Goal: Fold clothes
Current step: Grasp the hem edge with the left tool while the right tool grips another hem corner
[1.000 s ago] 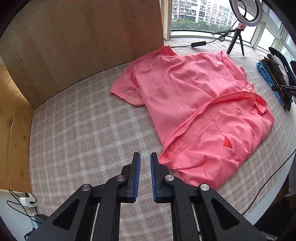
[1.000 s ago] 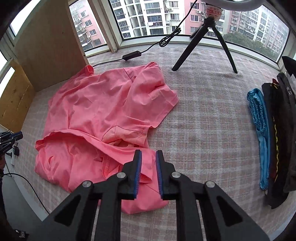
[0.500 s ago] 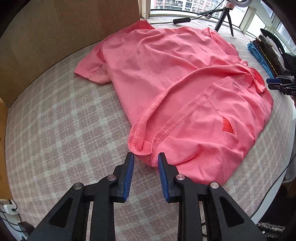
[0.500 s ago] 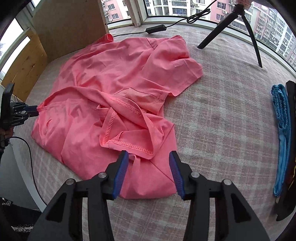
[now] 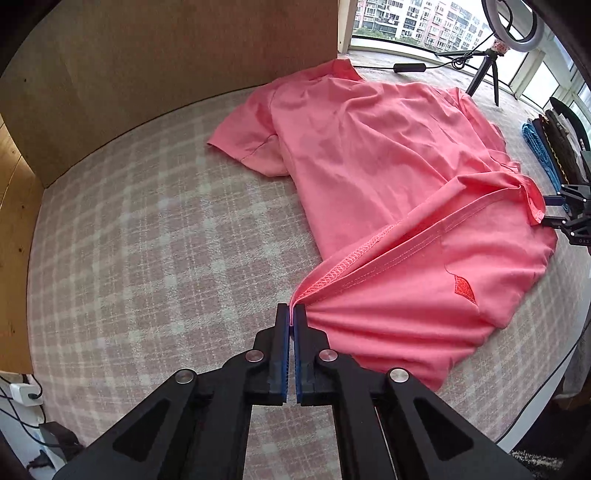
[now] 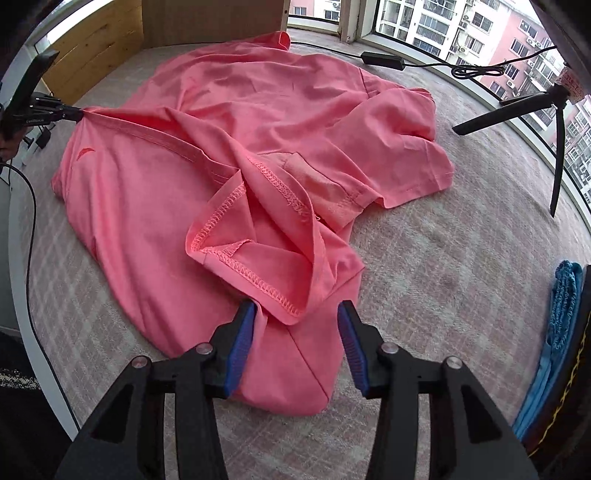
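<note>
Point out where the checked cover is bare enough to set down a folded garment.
Bare checked cover lies between the pink T-shirt and the wooden panel; another patch lies between the shirt, the tripod and the folded clothes. The middle is crowded by the shirt.

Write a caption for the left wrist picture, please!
Left tool shut on the hem of a pink shirt lying on a checked cloth.

Light: soft, even daylight came through the windows (image 6: 443,33) at the far side.
Shadows: faint, only in the folds of the pink T-shirt (image 5: 388,177).
Glare: sky washed out white (upper corners).
Distortion: strong fisheye bending, dark vignette at edges.
Focus: sharp throughout.
</note>
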A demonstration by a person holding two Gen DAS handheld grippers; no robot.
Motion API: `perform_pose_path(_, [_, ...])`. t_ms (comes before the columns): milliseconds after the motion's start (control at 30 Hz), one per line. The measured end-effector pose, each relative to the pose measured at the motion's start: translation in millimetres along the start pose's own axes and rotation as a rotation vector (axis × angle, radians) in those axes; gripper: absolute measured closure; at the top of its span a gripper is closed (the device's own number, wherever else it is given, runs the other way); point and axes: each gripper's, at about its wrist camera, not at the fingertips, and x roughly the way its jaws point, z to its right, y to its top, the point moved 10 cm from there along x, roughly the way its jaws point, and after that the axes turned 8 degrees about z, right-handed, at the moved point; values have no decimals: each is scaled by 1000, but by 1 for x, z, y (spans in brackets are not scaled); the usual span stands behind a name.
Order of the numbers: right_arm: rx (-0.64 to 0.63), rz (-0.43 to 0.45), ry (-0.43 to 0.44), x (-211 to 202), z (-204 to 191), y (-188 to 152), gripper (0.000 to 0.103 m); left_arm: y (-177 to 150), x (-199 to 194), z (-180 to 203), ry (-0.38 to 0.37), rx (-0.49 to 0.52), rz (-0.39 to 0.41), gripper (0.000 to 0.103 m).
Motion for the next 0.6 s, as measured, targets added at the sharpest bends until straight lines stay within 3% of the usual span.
perform_pose_path(100, [37, 1, 76, 6, 0, 9, 60, -1, 3, 2, 5, 9, -12, 102])
perform_pose_path(167, [76, -2, 125, 5, 3, 13, 83, -1, 4, 2, 7, 16, -18, 102])
perform_pose_path(233, [123, -2, 170, -3, 8, 16, 81, -1, 3, 2, 9, 20, -20, 102])
perform_pose_path(333, [163, 14, 170, -13, 18, 19, 60, -1, 2, 2, 13, 26, -22, 102])
perform_pose_path(500, [136, 10, 153, -11, 21, 14, 59, -3, 5, 4, 20, 39, -34, 102])
perform_pose_path(600, [222, -11, 216, 1, 23, 12, 59, -3, 6, 5, 31, 47, -37, 102])
